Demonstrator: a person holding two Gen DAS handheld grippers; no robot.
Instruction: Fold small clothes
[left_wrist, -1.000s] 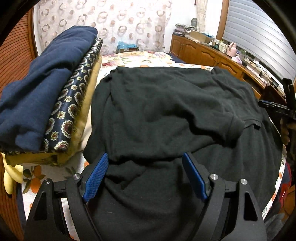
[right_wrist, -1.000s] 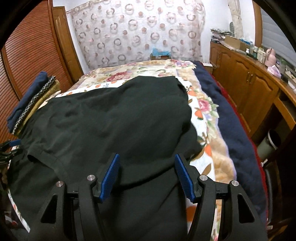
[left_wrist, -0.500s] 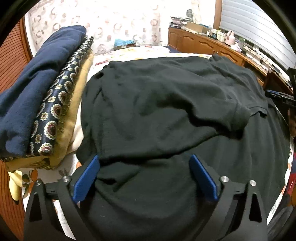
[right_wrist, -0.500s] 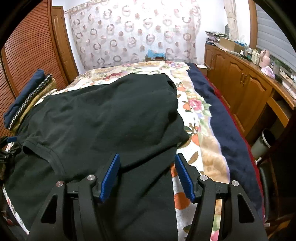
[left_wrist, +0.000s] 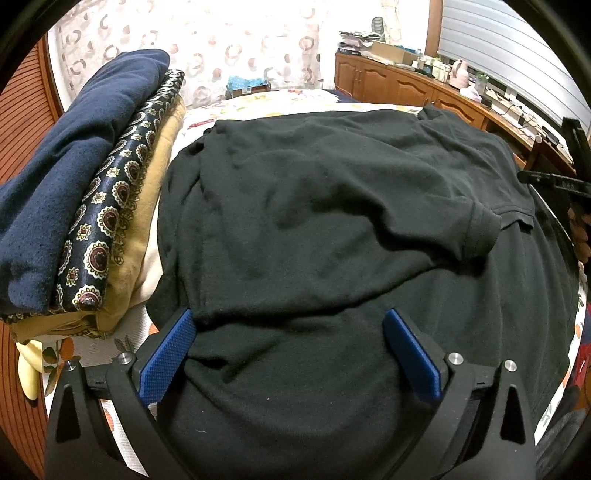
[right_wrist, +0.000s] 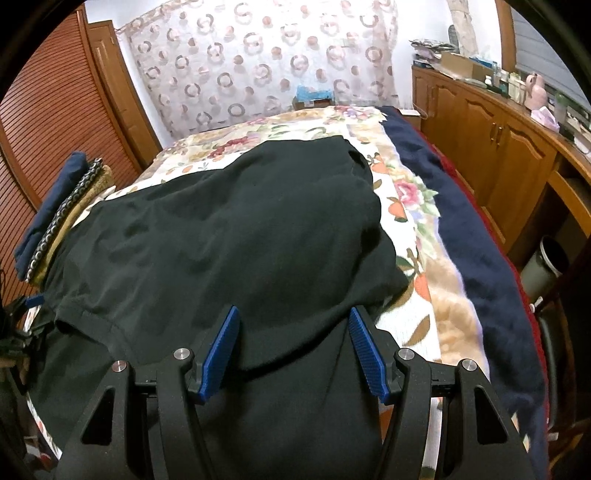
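A black short-sleeved shirt (left_wrist: 332, 221) lies spread on the floral bed, its upper part folded over the lower part, one sleeve cuff (left_wrist: 480, 229) lying on top at the right. It also shows in the right wrist view (right_wrist: 240, 251). My left gripper (left_wrist: 288, 325) is open, its blue pads (left_wrist: 166, 354) straddling the fold edge at the shirt's left side. My right gripper (right_wrist: 293, 321) is open above the shirt's near right part, holding nothing. The right gripper also shows at the right edge of the left wrist view (left_wrist: 554, 181).
A stack of folded clothes (left_wrist: 74, 206), navy on top, then patterned and tan, sits left of the shirt. The floral bedspread (right_wrist: 417, 229) and a navy blanket (right_wrist: 461, 236) lie to the right. Wooden cabinets (right_wrist: 498, 147) line the right wall; a slatted door (right_wrist: 48, 122) stands at the left.
Both grippers have drawn back toward the near edge of the bed, staying open. The shirt has not moved.
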